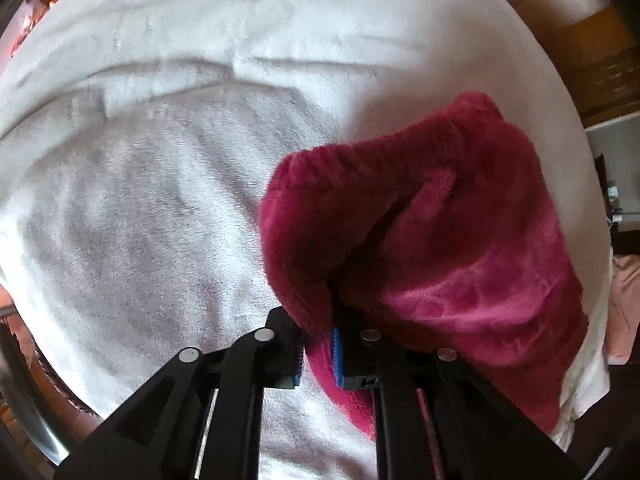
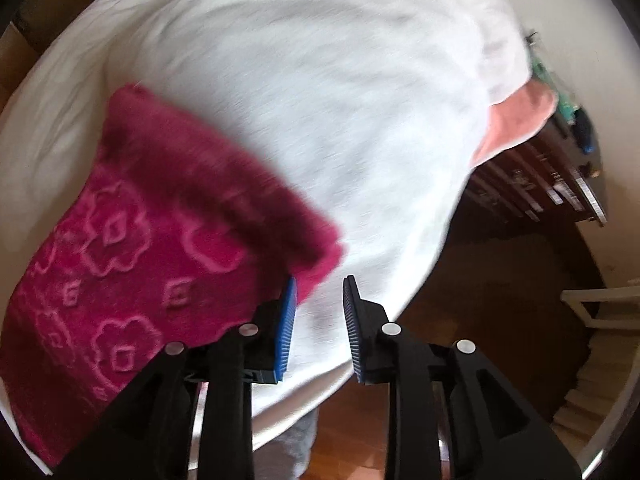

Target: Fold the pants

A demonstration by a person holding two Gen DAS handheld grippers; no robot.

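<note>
The pants (image 1: 440,248) are dark pink fleece, bunched on a white blanket (image 1: 168,200). My left gripper (image 1: 318,354) is shut on a fold of the pants' edge, with the cloth pinched between its blue pads. In the right wrist view the pants (image 2: 132,264) lie flat at the left, with an embossed flower pattern. My right gripper (image 2: 320,320) is open and empty, just right of the pants' near corner, over the white blanket (image 2: 340,120).
The blanket's edge (image 2: 420,280) drops off to the right over a dark wooden floor (image 2: 480,320). A peach cloth (image 2: 516,120) sticks out under the blanket at the far right. Dark wooden furniture (image 2: 540,184) stands beyond it.
</note>
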